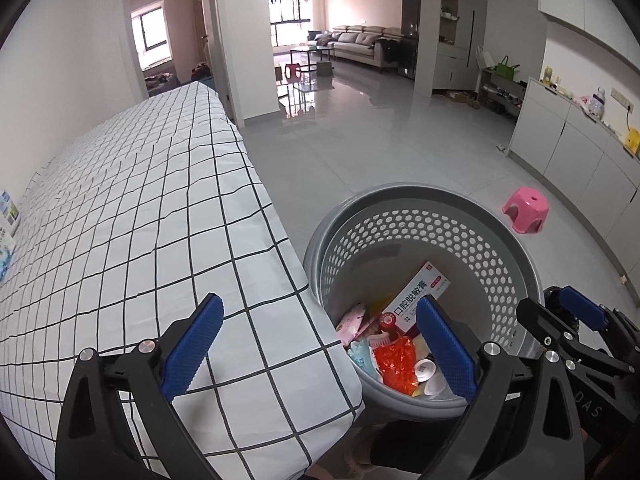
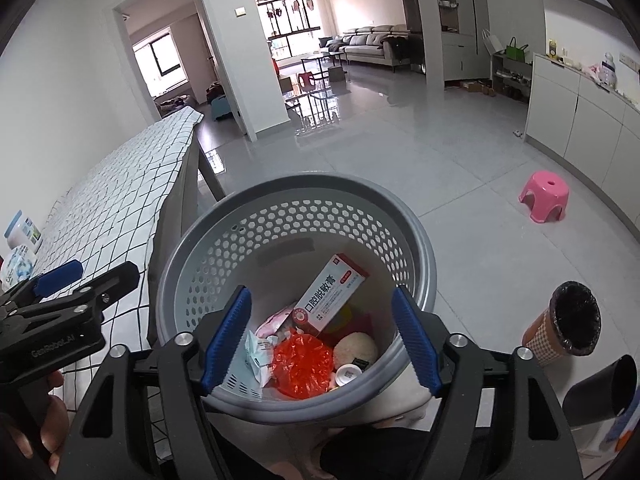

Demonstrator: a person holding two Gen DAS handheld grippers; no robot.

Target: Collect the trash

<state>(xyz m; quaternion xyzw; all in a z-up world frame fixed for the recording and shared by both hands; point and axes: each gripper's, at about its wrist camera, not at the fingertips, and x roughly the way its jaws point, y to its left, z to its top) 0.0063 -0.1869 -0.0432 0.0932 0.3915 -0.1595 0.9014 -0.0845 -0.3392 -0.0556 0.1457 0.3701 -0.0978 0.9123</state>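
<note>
A counter (image 1: 120, 220) draped in a white cloth with a black grid fills the left half of the left wrist view; at its far left edge stand blue-and-white packages (image 1: 8, 216), partly cut off. The grey tiled floor (image 1: 360, 152) runs across the centre and right. On it stand a grey perforated basket (image 1: 500, 224) just beside the counter's corner, a pink stool (image 1: 526, 208) at right, and a small lined bin (image 2: 564, 328) in the lower right of the right wrist view.

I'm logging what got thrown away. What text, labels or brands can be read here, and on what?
"口腔脱敏膏": box in the grey basket.
"GenRobot_AI": body of the left gripper, in the right wrist view.
"DAS": right gripper body, cut off.
Too small or blurred: the box's fine print, the packets on the table, the wrappers in the basket.
</note>
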